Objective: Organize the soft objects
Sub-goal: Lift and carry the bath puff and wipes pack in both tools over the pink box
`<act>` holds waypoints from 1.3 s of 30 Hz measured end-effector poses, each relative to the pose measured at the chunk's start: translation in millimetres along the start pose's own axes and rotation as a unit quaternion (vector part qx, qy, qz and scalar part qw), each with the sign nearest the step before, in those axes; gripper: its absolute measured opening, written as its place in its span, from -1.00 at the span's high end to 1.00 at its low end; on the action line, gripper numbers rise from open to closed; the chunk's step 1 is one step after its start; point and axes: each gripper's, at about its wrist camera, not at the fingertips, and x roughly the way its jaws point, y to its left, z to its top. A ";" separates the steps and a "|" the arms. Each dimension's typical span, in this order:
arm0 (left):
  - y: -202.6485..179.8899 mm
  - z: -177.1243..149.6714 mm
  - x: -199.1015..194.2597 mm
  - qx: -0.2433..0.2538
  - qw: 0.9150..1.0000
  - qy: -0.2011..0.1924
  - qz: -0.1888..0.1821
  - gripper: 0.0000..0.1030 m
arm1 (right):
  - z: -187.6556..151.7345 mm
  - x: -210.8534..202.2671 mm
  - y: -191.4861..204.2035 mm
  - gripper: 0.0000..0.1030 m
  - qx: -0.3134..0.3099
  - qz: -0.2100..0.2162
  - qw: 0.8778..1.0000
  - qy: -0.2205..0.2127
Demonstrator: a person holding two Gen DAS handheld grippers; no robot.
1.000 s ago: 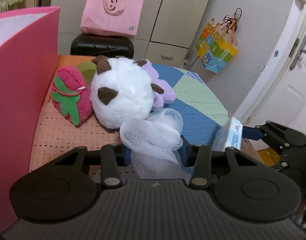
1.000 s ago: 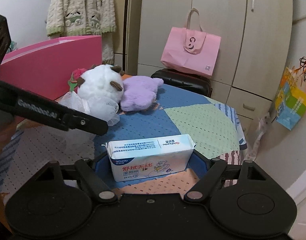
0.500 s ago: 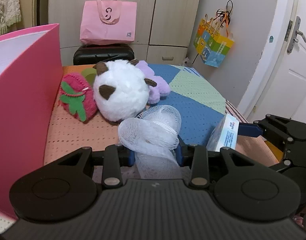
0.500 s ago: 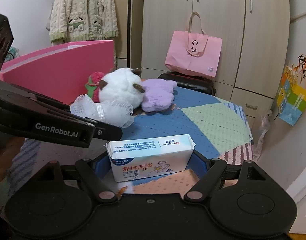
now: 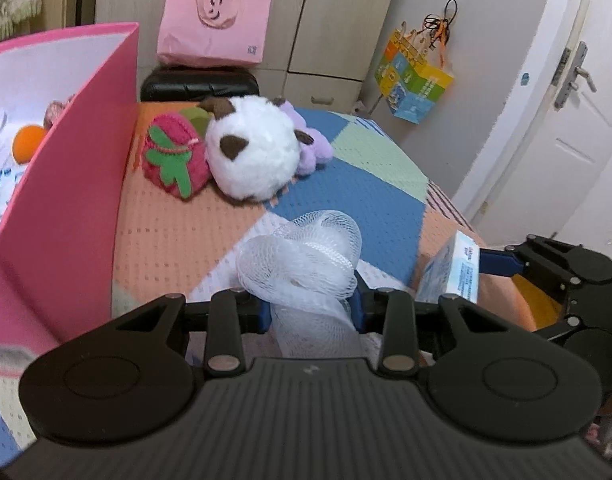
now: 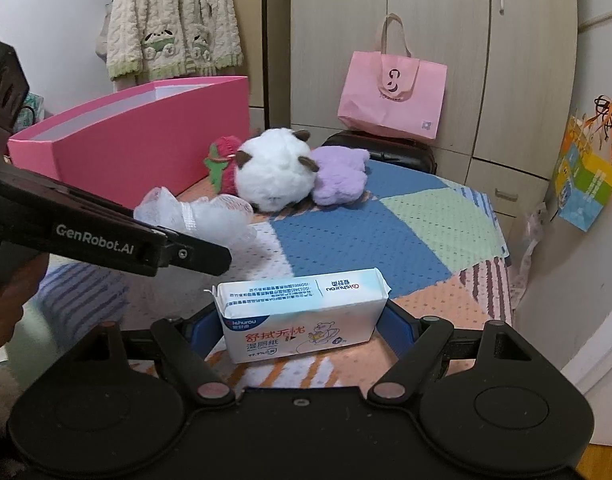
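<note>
White mesh bath puff point(image 5: 302, 256) clamped in left hand-held gripper point(image 5: 311, 310), wet-wipe pack point(image 6: 302, 320) clamped in right hand-held gripper point(image 6: 302, 330), plush toys point(image 6: 278, 172) grouped beside pink box point(image 6: 146, 140) on quilted tabletop point(image 6: 385, 232).

Pink box point(image 6: 146, 140) — white mesh pouf point(image 5: 302, 256).

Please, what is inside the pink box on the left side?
In the left wrist view, the pink box shows an orange ball, white packets with blue print and something pinkish behind the ball. Its near wall hides the rest of the inside.
</note>
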 end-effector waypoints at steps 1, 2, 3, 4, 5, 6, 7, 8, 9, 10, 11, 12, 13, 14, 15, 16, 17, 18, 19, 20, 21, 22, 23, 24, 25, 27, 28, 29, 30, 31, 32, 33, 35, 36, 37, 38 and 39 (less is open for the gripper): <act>0.1 -1.5 -2.7 0.000 1.000 0.000 -0.002 0.32 | -0.9 -1.7 2.0 -0.64 0.000 0.002 1.000 0.001; -0.2 -3.2 -6.7 0.003 1.000 -0.002 -0.001 0.32 | -1.5 -4.4 4.4 -0.64 0.000 0.005 1.000 0.001; -0.6 -3.8 -9.1 0.004 1.000 -0.003 -0.001 0.32 | -1.8 -6.6 6.3 -0.64 0.000 0.008 1.000 0.001; -0.1 -5.0 -12.5 0.005 1.000 -0.004 -0.001 0.33 | -2.1 -8.7 8.1 -0.64 0.000 0.012 1.000 0.002; 0.6 -6.5 -16.4 0.004 1.000 -0.005 -0.002 0.33 | -2.1 -11.5 10.3 -0.64 0.001 0.016 1.000 0.002; 1.5 -7.1 -18.9 0.004 1.000 -0.004 -0.003 0.33 | -1.7 -13.6 12.2 -0.64 0.002 0.018 1.000 0.002; 2.7 -8.6 -22.7 0.002 1.000 -0.004 -0.006 0.33 | -1.0 -15.9 14.0 -0.64 0.003 0.021 1.000 0.002; 4.4 -10.3 -27.0 0.000 1.000 -0.003 -0.009 0.33 | -0.2 -18.9 16.3 -0.64 0.004 0.024 1.000 0.003; 5.6 -12.7 -32.5 -0.001 1.000 -0.003 -0.014 0.33 | 0.7 -21.4 18.2 -0.64 0.005 0.027 1.000 0.004; 5.9 -15.0 -37.4 -0.002 1.000 -0.003 -0.018 0.33 | 1.5 -24.1 20.4 -0.64 0.006 0.030 1.000 0.004; 6.1 -17.3 -42.3 -0.002 1.000 -0.004 -0.022 0.33 | 2.6 -27.2 23.3 -0.64 0.006 0.034 0.999 0.006; 6.2 -20.4 -47.8 -0.001 1.000 -0.004 -0.024 0.32 | 3.4 -29.5 25.7 -0.64 0.007 0.037 0.999 0.008; 6.4 -23.5 -53.5 0.000 1.000 -0.003 -0.026 0.33 | 4.3 -31.8 28.3 -0.63 0.010 0.039 0.999 0.011; 6.9 -26.8 -59.5 0.000 1.000 -0.003 -0.028 0.33 | 5.6 -34.2 31.2 -0.63 0.012 0.042 0.999 0.015; 7.6 -29.1 -65.1 0.000 1.000 -0.002 -0.031 0.33 | 6.6 -36.0 34.1 -0.63 0.013 0.046 0.999 0.018; 8.7 -31.2 -70.4 0.000 0.999 0.000 -0.035 0.33 | 7.3 -38.1 36.6 -0.63 0.014 0.052 0.998 0.020; 10.3 -33.4 -76.4 -0.002 0.999 0.001 -0.039 0.33 | 8.3 -40.7 39.8 -0.63 0.014 0.058 0.998 0.022; 11.9 -35.1 -80.8 -0.004 0.999 0.003 -0.042 0.32 | 9.7 -42.9 43.5 -0.63 0.014 0.065 0.997 0.025; 14.4 -36.8 -85.5 -0.008 0.999 0.007 -0.044 0.32 | 11.1 -44.9 47.0 -0.63 0.014 0.072 0.997 0.028; 17.6 -38.0 -90.0 -0.012 0.999 0.013 -0.046 0.32 | 12.7 -46.5 50.4 -0.63 0.015 0.081 0.996 0.031; 20.7 -39.0 -93.5 -0.015 0.998 0.018 -0.050 0.32 | 14.8 -48.0 53.9 -0.63 0.015 0.092 0.995 0.034; 25.0 -40.1 -97.6 -0.020 0.998 0.025 -0.056 0.32 | 16.7 -49.1 57.4 -0.63 0.015 0.103 0.994 0.037; 29.7 -40.7 -102.2 -0.025 0.997 0.032 -0.062 0.32 | 18.6 -49.8 60.4 -0.63 0.015 0.111 0.993 0.039; 33.4 -41.3 -105.9 -0.029 0.997 0.036 -0.065 0.32 | 21.1 -50.7 64.3 -0.63 0.014 0.119 0.992 0.041; 37.0 -41.7 -111.0 -0.030 0.997 0.038 -0.067 0.32 | 23.8 -51.5 68.6 -0.63 0.012 0.126 0.991 0.042; 43.0 -41.8 -121.4 -0.028 0.997 0.037 -0.061 0.32 | 29.0 -52.9 77.4 -0.63 0.005 0.136 0.990 0.040; 46.2 -41.3 -127.6 -0.027 0.997 0.036 -0.059 0.32 | 31.8 -53.6 81.7 -0.63 0.001 0.139 0.990 0.037; 50.1 -40.7 -133.8 -0.028 0.997 0.035 -0.061 0.32 | 34.5 -54.1 86.4 -0.63 -0.003 0.142 0.989 0.035; 55.1 -39.7 -140.5 -0.030 0.997 0.036 -0.064 0.32 | 37.9 -54.5 90.8 -0.63 -0.006 0.143 0.989 0.034; 59.6 -38.7 -146.3 -0.032 0.996 0.038 -0.068 0.32 | 41.5 -55.0 94.8 -0.63 -0.007 0.145 0.989 0.032; 64.0 -37.4 -151.3 -0.033 0.996 0.039 -0.071 0.32 | 44.5 -55.7 97.2 -0.63 -0.008 0.148 0.988 0.032; 68.2 -36.0 -156.9 -0.032 0.996 0.040 -0.073 0.32 | 48.0 -56.0 100.6 -0.63 -0.009 0.153 0.988 0.032; 76.7 -32.8 -168.7 -0.027 0.997 0.040 -0.067 0.32 | 54.5 -56.7 106.3 -0.63 -0.011 0.163 0.986 0.033; 79.7 -30.5 -172.7 -0.024 0.997 0.039 -0.063 0.32 | 58.1 -57.1 110.2 -0.63 -0.015 0.167 0.985 0.034; 82.8 -27.5 -177.7 -0.021 0.997 0.037 -0.058 0.32 | 61.6 -57.3 113.6 -0.63 -0.017 0.168 0.985 0.035; 86.0 -25.2 -182.1 -0.017 0.998 0.034 -0.054 0.32 | 65.3 -57.0 117.7 -0.63 -0.021 0.169 0.985 0.035; 90.1 -22.7 -186.7 -0.014 0.998 0.031 -0.050 0.32 | 69.8 -56.7 122.9 -0.63 -0.027 0.170 0.985 0.035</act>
